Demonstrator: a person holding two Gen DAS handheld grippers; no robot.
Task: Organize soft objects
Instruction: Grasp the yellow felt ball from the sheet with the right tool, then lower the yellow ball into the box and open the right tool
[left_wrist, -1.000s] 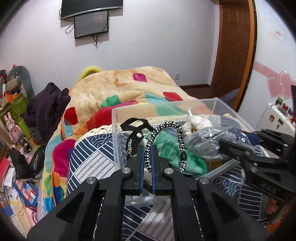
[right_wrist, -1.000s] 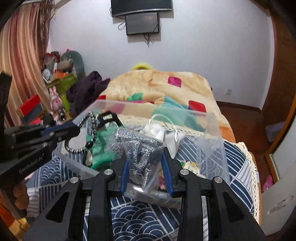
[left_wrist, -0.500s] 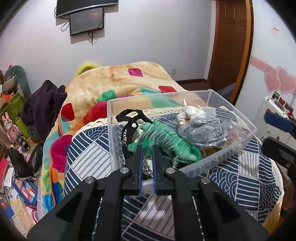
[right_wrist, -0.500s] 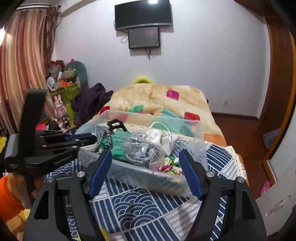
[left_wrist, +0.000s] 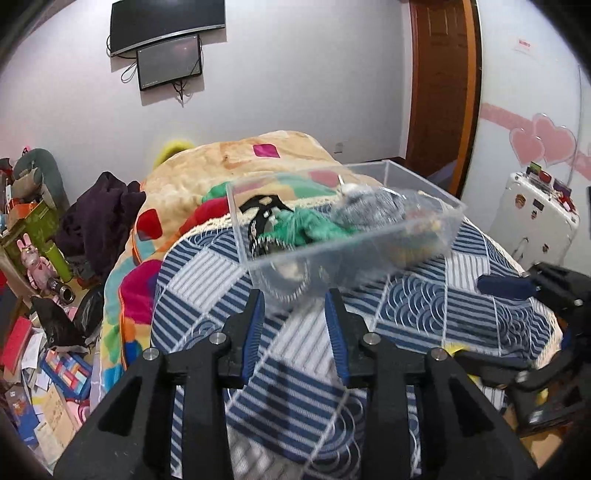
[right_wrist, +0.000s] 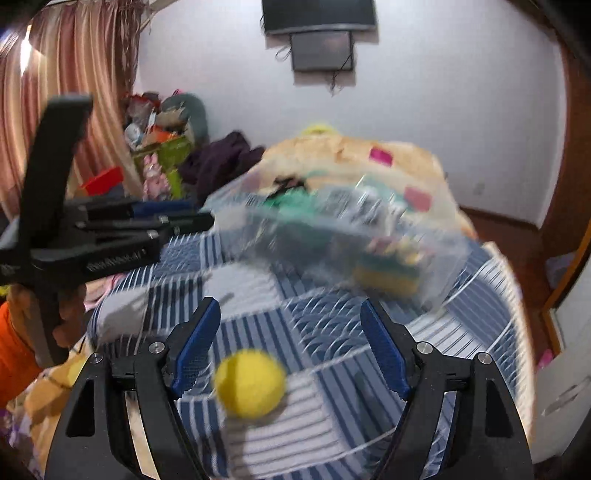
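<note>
A clear plastic bin stands on the blue patterned bedspread. It holds a green knit piece, a grey knit bundle, a black strap and a beaded cord. My left gripper is open and empty, just in front of the bin. My right gripper is open wide and empty, with a yellow soft ball lying on the bedspread between its fingers. The bin is blurred in the right wrist view.
A colourful blanket covers the bed behind the bin. Dark clothes and clutter lie on the floor at left. A white suitcase stands at right by a wooden door. The left gripper shows in the right wrist view.
My left gripper let go of the beaded cord in the bin, opened and drew back. My right gripper released the grey bundle, opened wide and pulled back over the yellow ball.
</note>
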